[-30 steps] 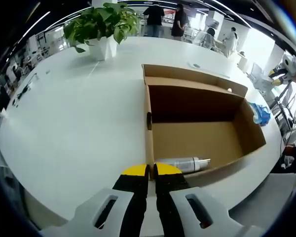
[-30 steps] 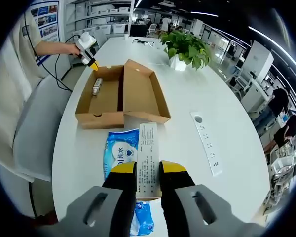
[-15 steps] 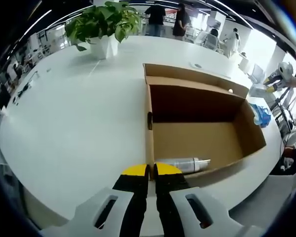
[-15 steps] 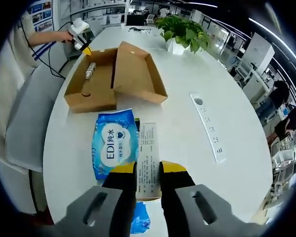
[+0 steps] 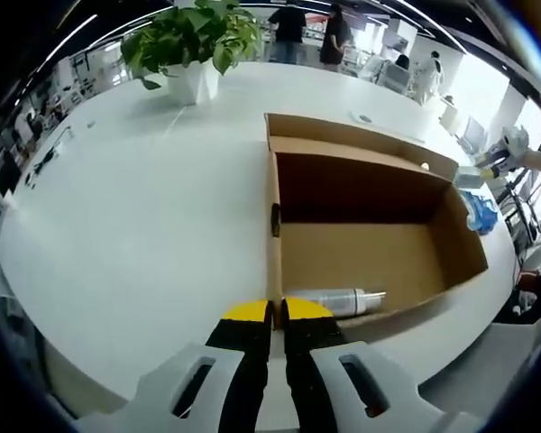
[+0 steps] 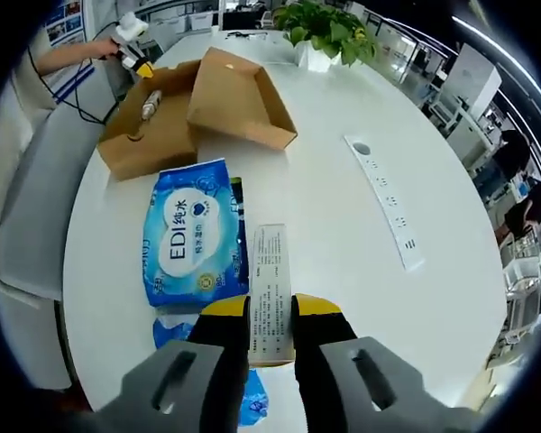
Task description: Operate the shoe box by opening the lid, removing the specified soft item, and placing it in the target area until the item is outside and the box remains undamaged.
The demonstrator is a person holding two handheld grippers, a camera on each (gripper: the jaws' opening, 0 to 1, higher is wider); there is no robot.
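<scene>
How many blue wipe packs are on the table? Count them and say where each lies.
2. The large blue pack lies flat on the table near the shoe box. A smaller blue pack peeks out below it, partly behind the right hand-held gripper; more may hide there.

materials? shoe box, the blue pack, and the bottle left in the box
Shoe box: plain brown cardboard, matte, with raw cut edges. Wet wipes pack: soft plastic film, glossy, printed blue, wrinkled at the seams. Bottle: silvery-grey body with sheen, could be metal or coated plastic; clear cap looks plastic.
</scene>
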